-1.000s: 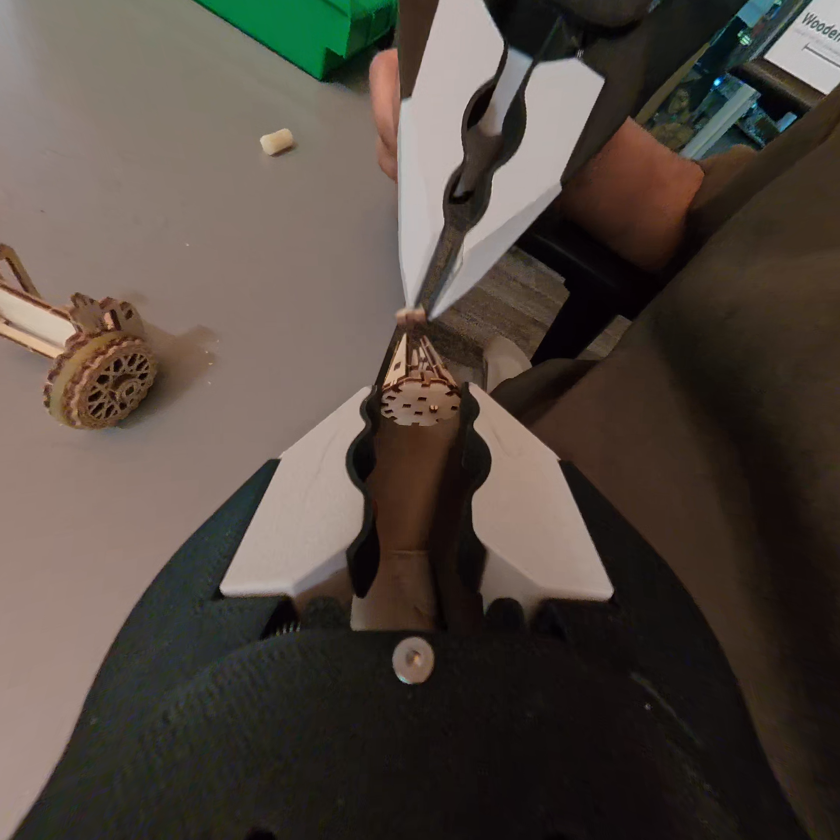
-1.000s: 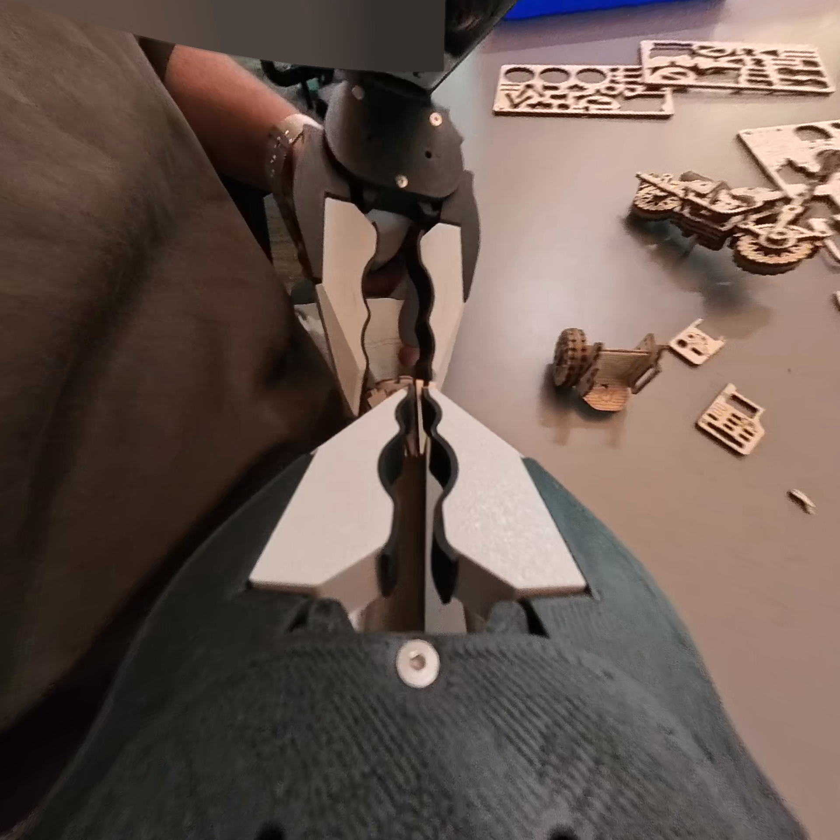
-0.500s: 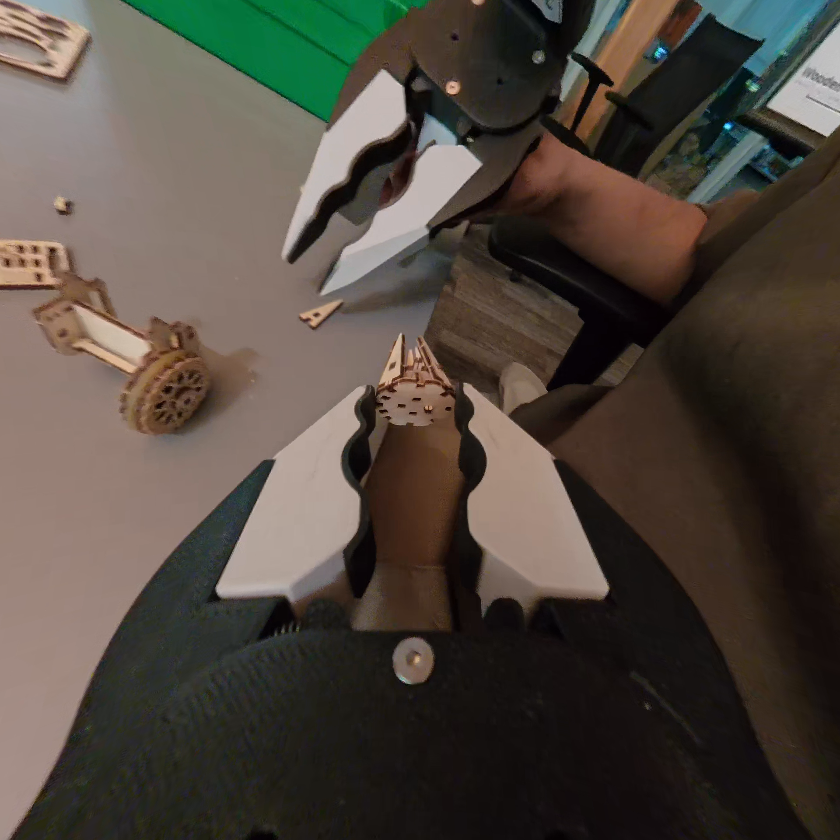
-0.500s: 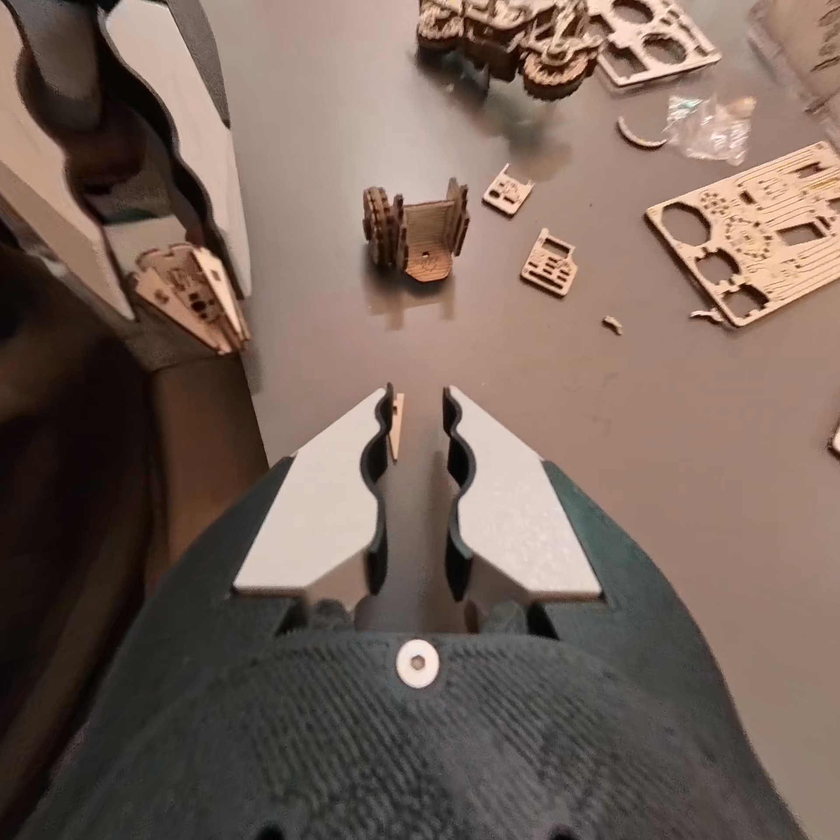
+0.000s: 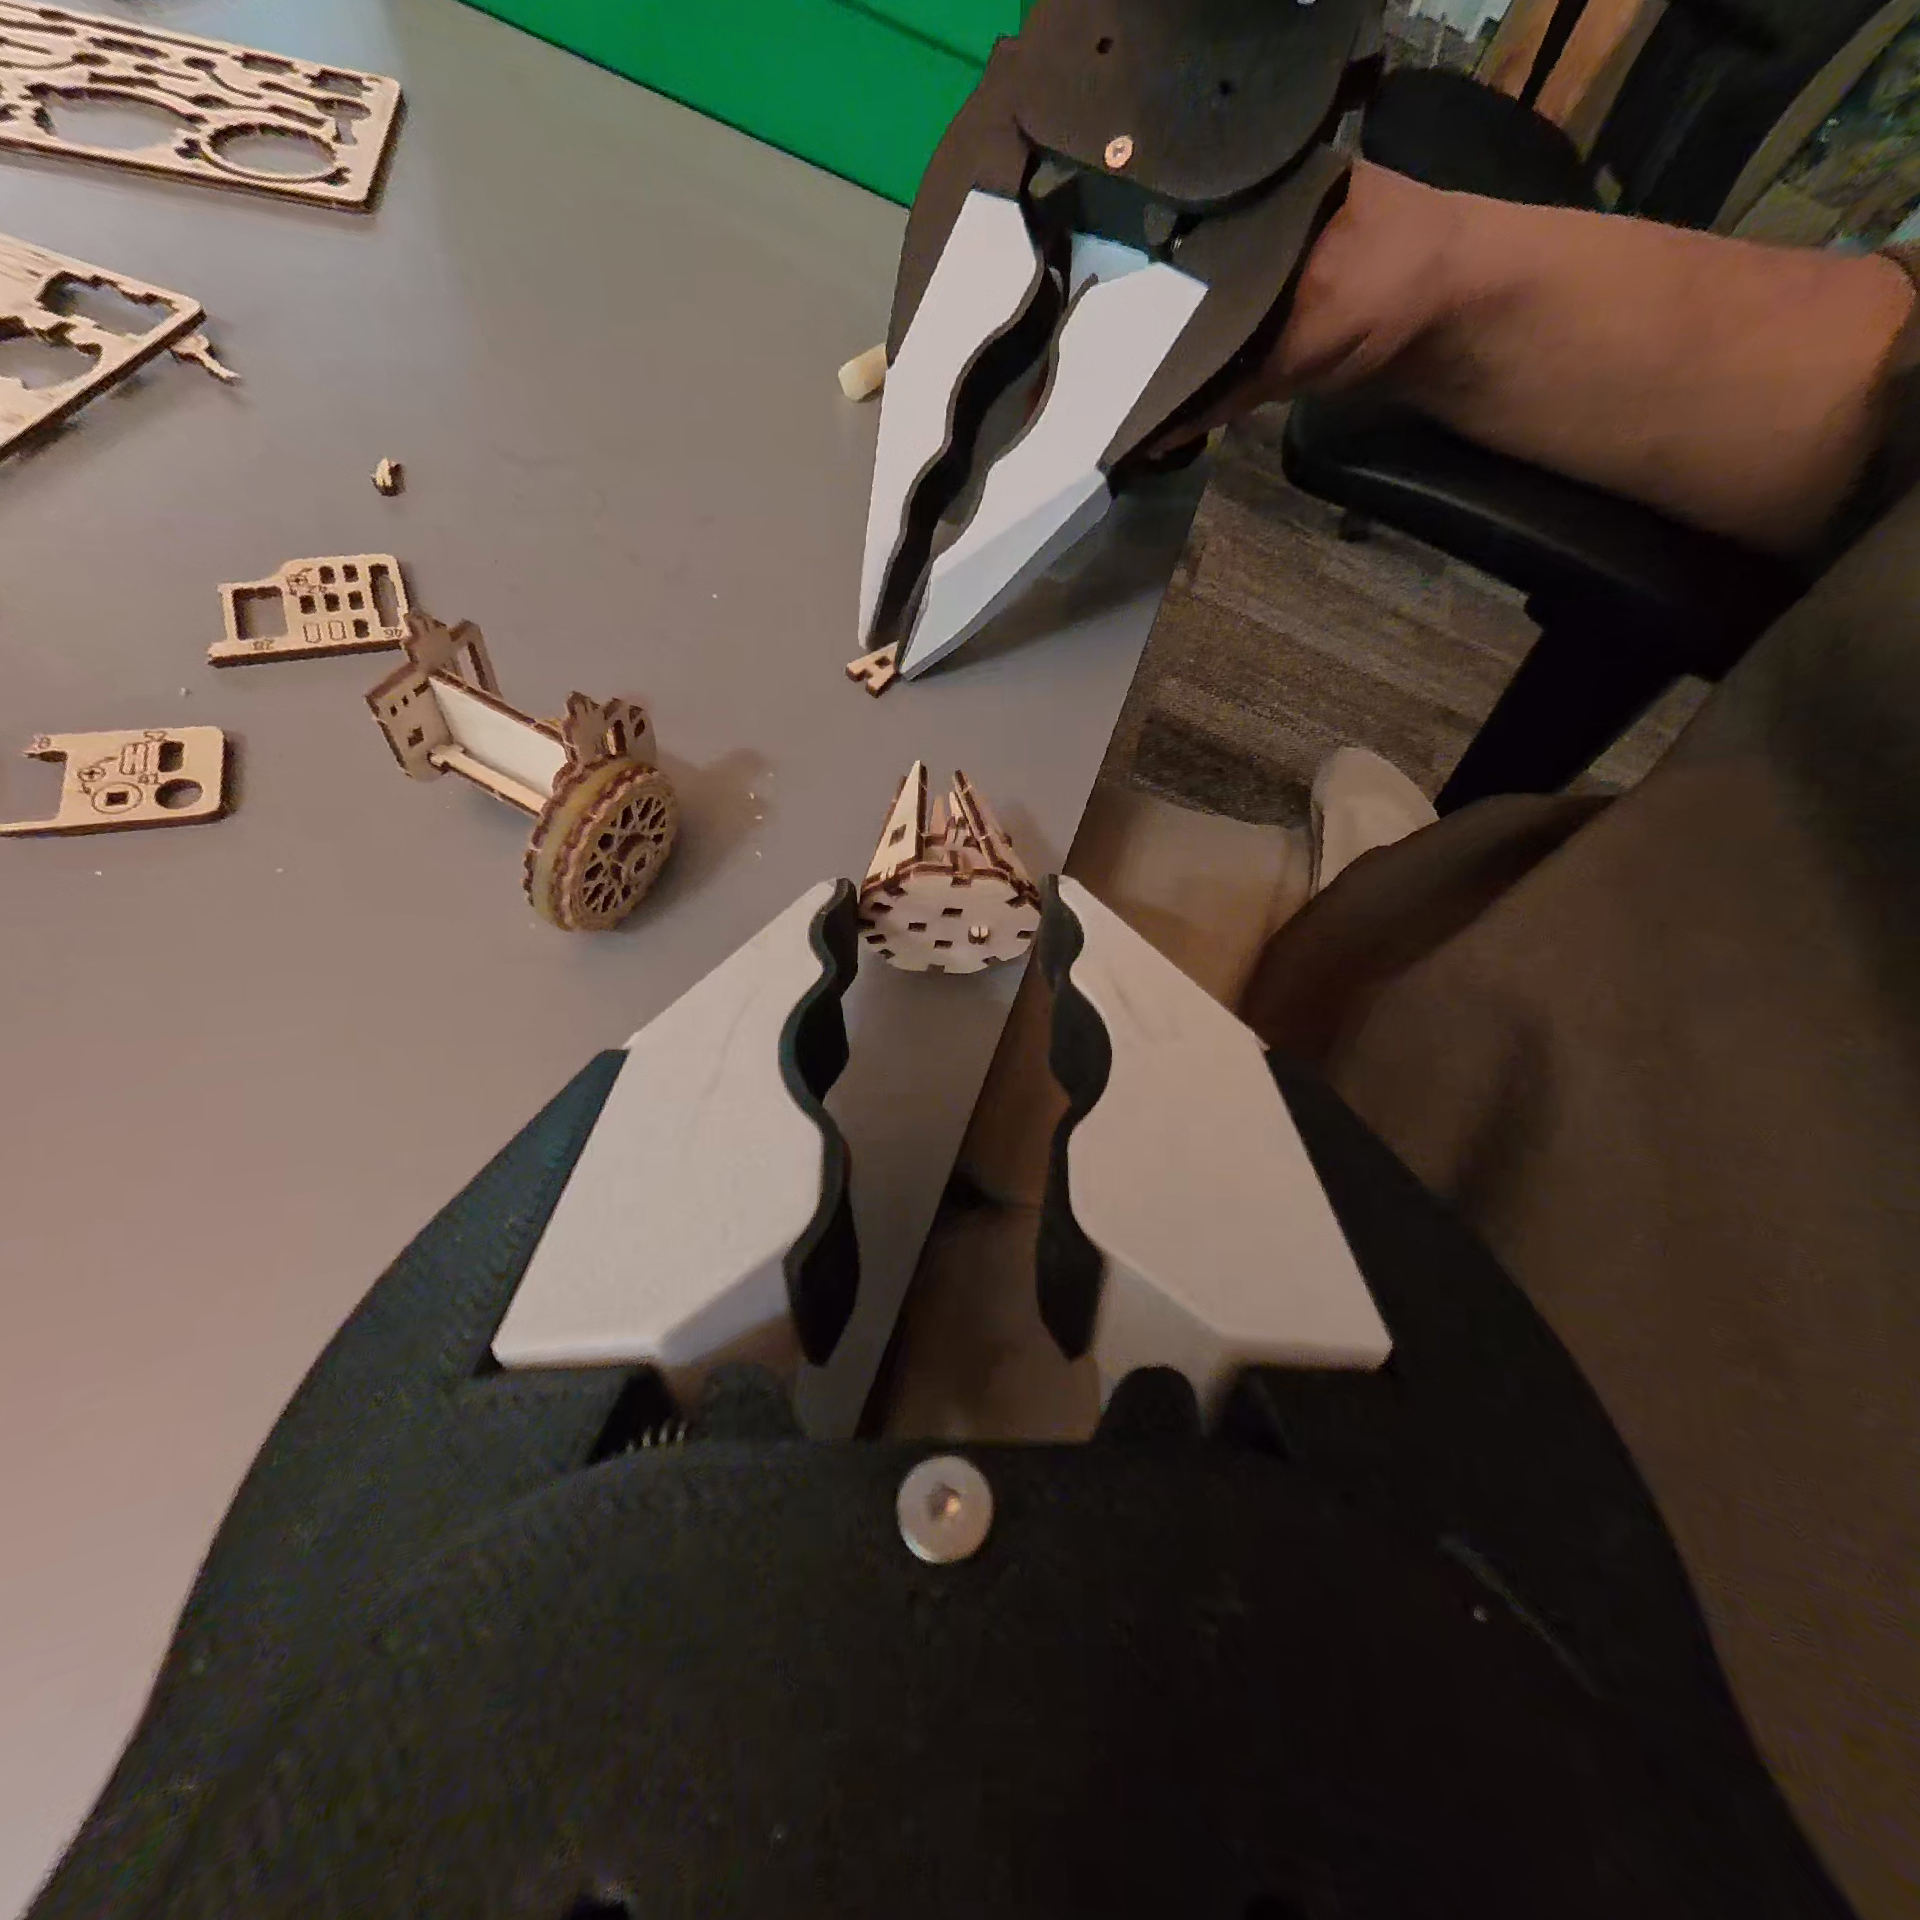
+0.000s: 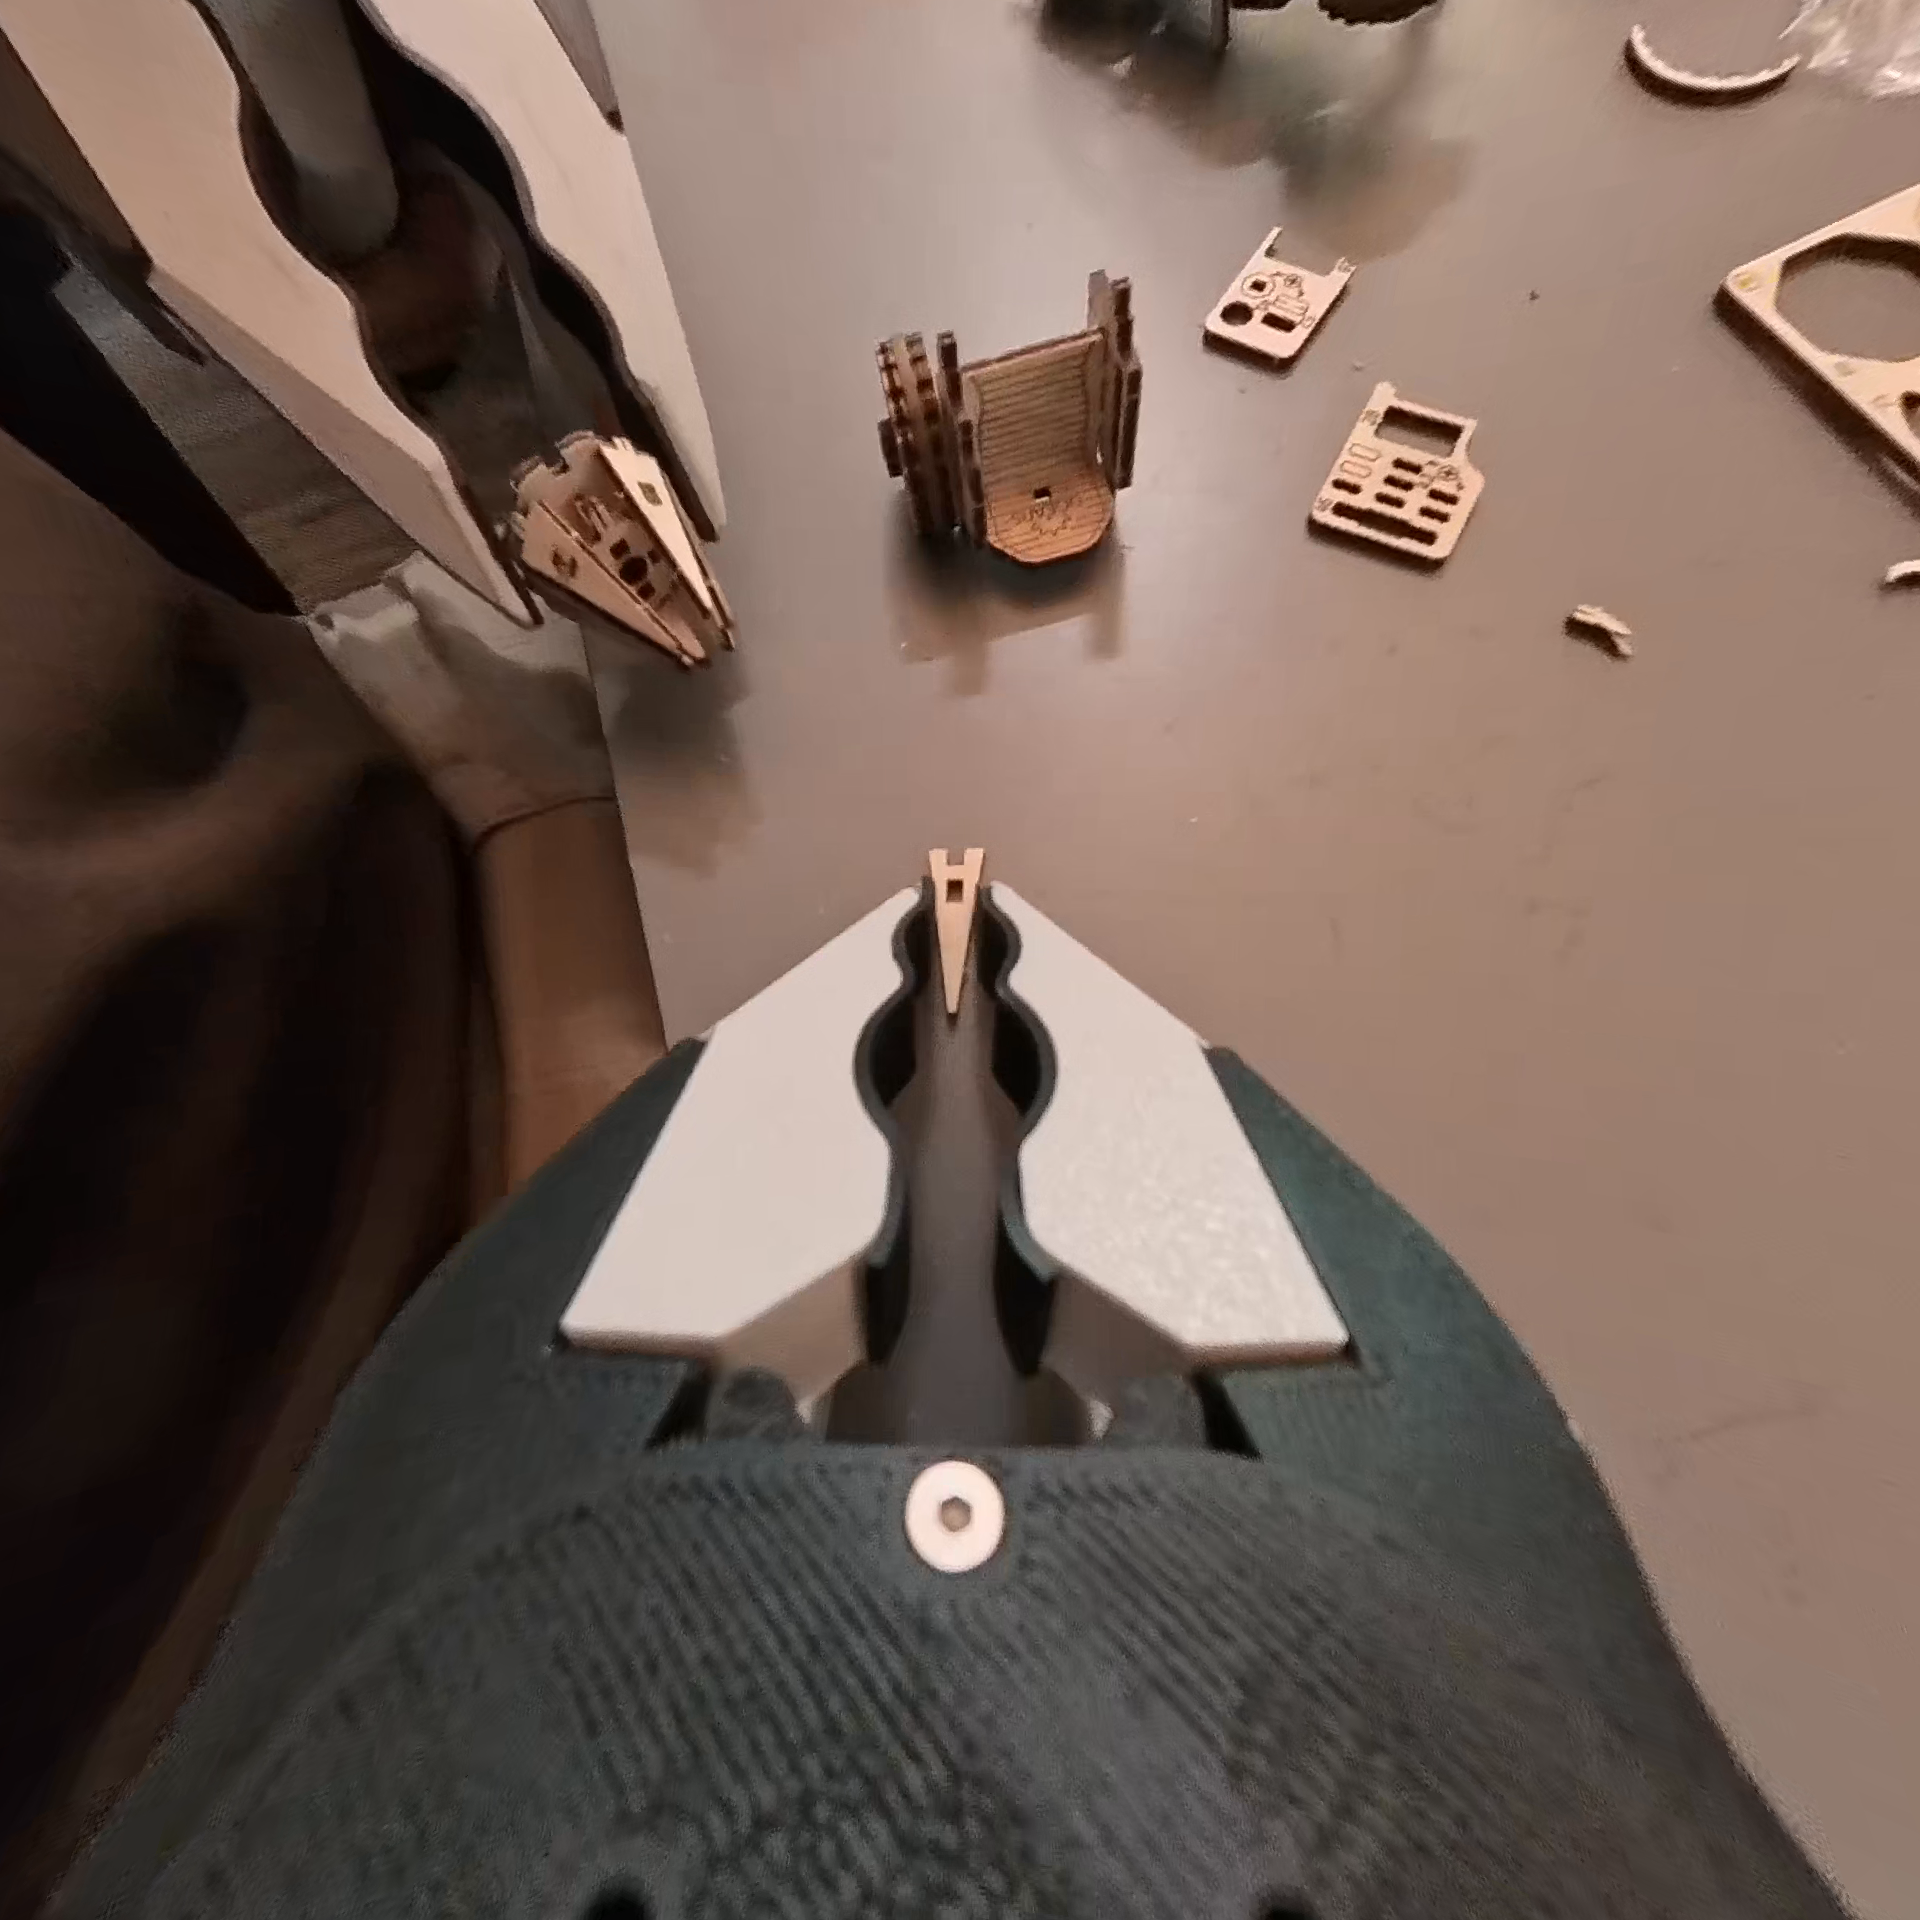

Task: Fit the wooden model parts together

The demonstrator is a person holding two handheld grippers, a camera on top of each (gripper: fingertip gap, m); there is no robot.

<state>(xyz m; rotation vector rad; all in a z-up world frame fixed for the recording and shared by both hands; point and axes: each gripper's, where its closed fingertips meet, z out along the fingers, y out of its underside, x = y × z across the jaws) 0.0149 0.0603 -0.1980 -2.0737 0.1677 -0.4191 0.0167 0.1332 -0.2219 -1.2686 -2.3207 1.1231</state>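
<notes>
My left gripper (image 5: 943, 914) is shut on a wooden cone of ribs on a round slotted disc (image 5: 948, 902), held over the grey table's (image 5: 312, 1091) near edge. The cone also shows in the right wrist view (image 6: 623, 561), point towards me. My right gripper (image 6: 956, 894) is down at the table surface, jaws closed around a thin flat wooden wedge (image 6: 954, 914) that sticks out past the tips. In the left wrist view the right gripper (image 5: 891, 657) stands beyond the cone with the wedge (image 5: 873, 670) at its tips on the table.
A wheel-and-frame subassembly (image 5: 530, 790) (image 6: 1003, 447) lies left of the cone. Flat cut panels (image 5: 312, 608) (image 5: 120, 779) (image 6: 1397, 478), offcut sheets (image 5: 197, 114) and a green box (image 5: 831, 73) lie farther out. A person's forearm (image 5: 1558, 343) and lap are on the right. One gripper's finger ends stand about 9 cm off the other's.
The right gripper let go of the wedge by the cone's tip, swung out over the table, came down and closed around the wedge lying there. The left gripper kept the cone and lowered.
</notes>
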